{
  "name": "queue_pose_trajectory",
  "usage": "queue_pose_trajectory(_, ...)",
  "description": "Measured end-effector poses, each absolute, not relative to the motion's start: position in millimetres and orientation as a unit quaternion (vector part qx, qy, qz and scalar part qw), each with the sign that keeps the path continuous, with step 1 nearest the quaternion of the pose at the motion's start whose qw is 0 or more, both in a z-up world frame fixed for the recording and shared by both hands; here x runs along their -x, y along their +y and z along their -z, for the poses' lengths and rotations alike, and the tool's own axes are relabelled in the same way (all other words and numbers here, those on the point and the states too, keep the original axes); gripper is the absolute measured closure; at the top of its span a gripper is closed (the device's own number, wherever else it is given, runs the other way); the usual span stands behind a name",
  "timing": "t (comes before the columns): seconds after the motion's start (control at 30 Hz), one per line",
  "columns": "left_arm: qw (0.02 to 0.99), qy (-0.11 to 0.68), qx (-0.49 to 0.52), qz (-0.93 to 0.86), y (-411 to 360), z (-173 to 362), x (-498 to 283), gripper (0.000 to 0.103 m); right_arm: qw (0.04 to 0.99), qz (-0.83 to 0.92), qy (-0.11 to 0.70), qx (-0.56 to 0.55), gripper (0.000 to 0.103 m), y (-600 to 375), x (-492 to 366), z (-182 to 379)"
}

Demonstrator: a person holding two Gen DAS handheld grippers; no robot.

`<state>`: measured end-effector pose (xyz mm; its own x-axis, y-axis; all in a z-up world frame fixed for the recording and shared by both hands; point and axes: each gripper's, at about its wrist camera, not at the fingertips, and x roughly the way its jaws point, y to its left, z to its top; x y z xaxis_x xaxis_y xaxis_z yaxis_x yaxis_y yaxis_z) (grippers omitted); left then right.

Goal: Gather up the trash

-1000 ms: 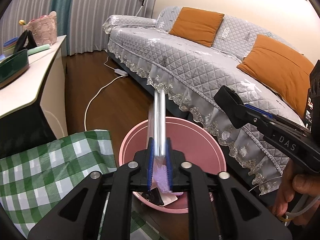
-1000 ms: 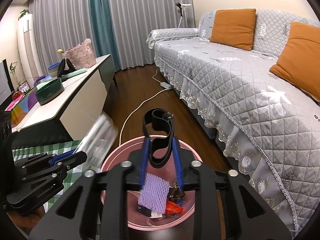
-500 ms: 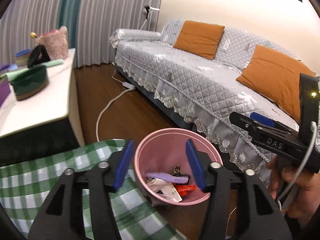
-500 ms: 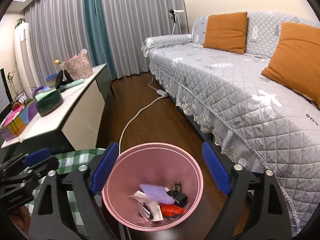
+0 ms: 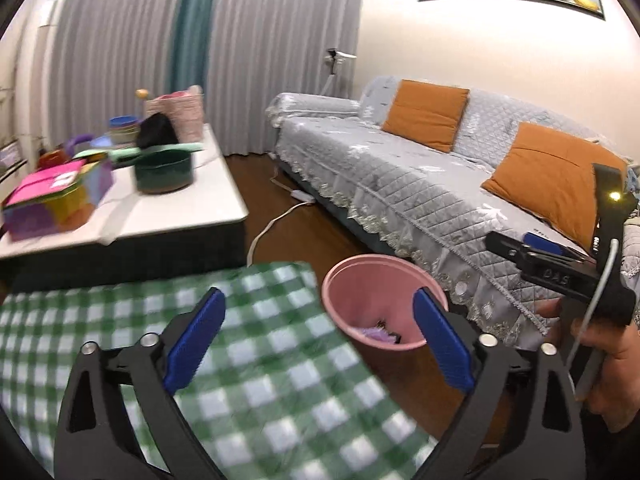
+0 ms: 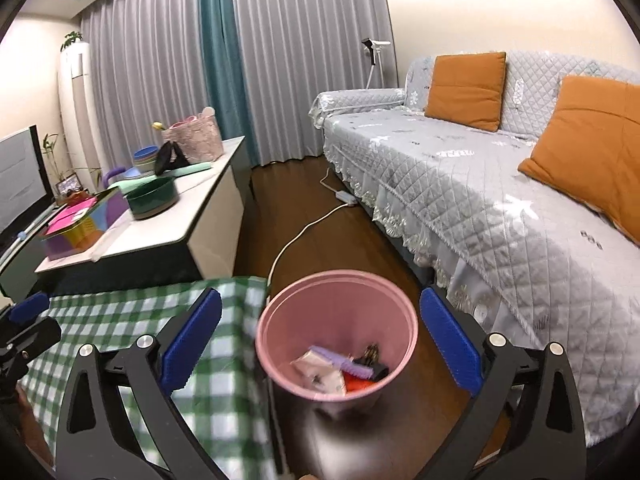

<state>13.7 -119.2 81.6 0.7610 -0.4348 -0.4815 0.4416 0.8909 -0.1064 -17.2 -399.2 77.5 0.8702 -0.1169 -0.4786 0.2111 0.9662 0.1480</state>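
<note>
A pink trash bin [image 6: 360,292] stands on the wood floor beside the green checked tablecloth [image 6: 120,312]. Inside it lie a purple foam net [image 6: 340,364], a white wrapper [image 6: 320,372], a red scrap and a black piece. The bin also shows in the left wrist view [image 5: 360,280]. My right gripper [image 6: 320,344] is open and empty, above the bin. My left gripper [image 5: 316,340] is open and empty, above the tablecloth's [image 5: 260,360] corner, left of the bin. The right gripper [image 5: 560,276] appears at the right of the left wrist view.
A grey quilted sofa [image 6: 500,168] with orange cushions runs along the right. A white low cabinet [image 6: 160,232] at left carries a green bowl [image 6: 154,196], a colourful box and a pink basket. A white cable [image 6: 304,232] and power strip lie on the floor.
Both grippers let go of their trash over the bin and opened wide. The left gripper has drawn back and to the left over the tablecloth; the right has risen a little.
</note>
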Motion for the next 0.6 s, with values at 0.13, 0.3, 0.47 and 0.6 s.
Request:
queue_pose_trajectory(0.13,0.945,0.262,0.008,0.194,-91,-73,16,0.01,0.96,0.081,0.25,-0.093,0.005,-370,44,-72)
queue_pose_trajectory(0.3,0.955,0.255,0.005,0.149,-65,-66,55,0.01,0.96,0.073,0.262,-0.074,0.005,-326,74,-60)
queue_pose_trajectory(0.47,0.962,0.258,0.007,0.094,-39,-57,83,0.01,0.956,0.068,0.279,-0.061,0.005,-297,94,-45)
queue_pose_trajectory(0.6,0.959,0.273,0.018,0.071,-20,-50,92,0.01,0.959,0.066,0.273,-0.04,0.005,-279,103,-41)
